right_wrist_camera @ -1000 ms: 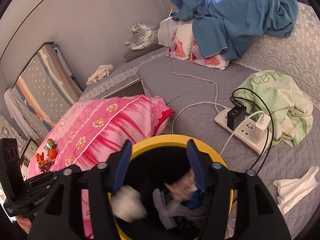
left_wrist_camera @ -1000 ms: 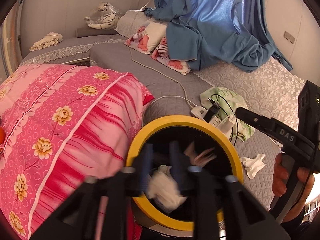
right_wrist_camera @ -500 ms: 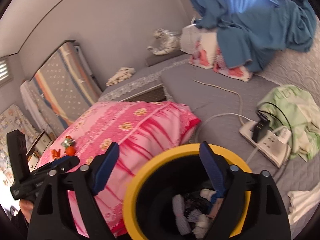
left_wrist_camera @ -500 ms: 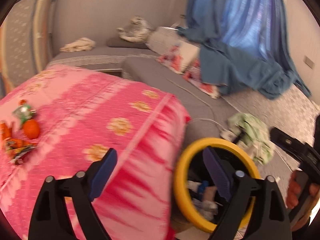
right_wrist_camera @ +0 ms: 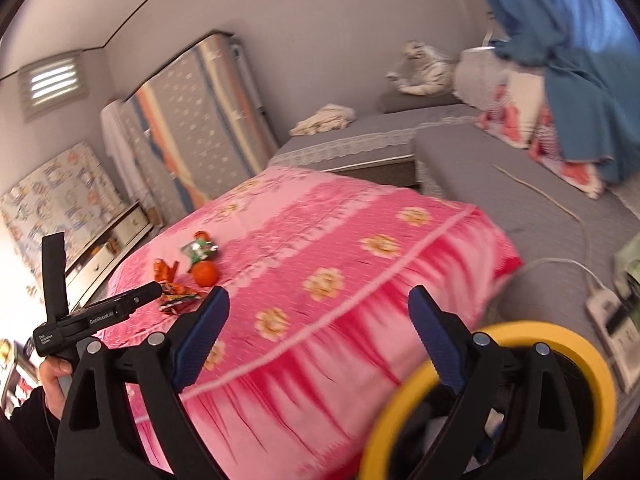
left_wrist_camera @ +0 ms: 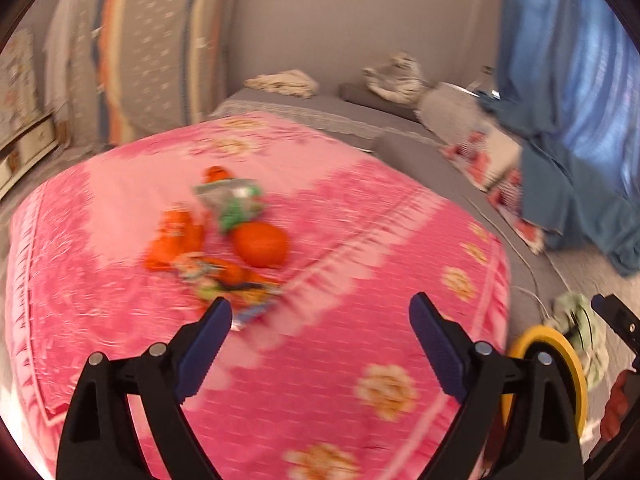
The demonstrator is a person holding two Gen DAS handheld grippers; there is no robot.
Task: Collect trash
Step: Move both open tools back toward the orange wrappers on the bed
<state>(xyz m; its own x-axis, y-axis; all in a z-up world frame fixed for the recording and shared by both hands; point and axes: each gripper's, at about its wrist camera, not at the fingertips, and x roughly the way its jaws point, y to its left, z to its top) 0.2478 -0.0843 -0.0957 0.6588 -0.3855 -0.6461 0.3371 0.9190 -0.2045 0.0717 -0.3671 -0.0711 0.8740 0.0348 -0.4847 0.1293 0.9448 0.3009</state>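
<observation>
Trash lies on the pink flowered quilt (left_wrist_camera: 360, 264): orange wrappers (left_wrist_camera: 174, 240), a green and silver wrapper (left_wrist_camera: 232, 202), an orange ball (left_wrist_camera: 261, 245) and a colourful wrapper (left_wrist_camera: 236, 292). My left gripper (left_wrist_camera: 320, 330) is open and empty, just short of this pile. The pile also shows in the right wrist view (right_wrist_camera: 188, 272). My right gripper (right_wrist_camera: 318, 322) is open and empty above the quilt's edge. The yellow-rimmed black bin (right_wrist_camera: 588, 364) is at lower right, also in the left wrist view (left_wrist_camera: 560, 340).
Grey bed (right_wrist_camera: 480, 168) with a white cable (right_wrist_camera: 560, 208), a power strip (right_wrist_camera: 612, 320), a blue curtain (right_wrist_camera: 580, 100) and a toy tiger (right_wrist_camera: 424, 68). A striped mattress (right_wrist_camera: 192, 120) leans on the wall. Drawers (right_wrist_camera: 116, 240) stand at left.
Both grippers have swung left, away from the bin and over the pink quilt. The left gripper has come close to the wrapper pile. Both stay open.
</observation>
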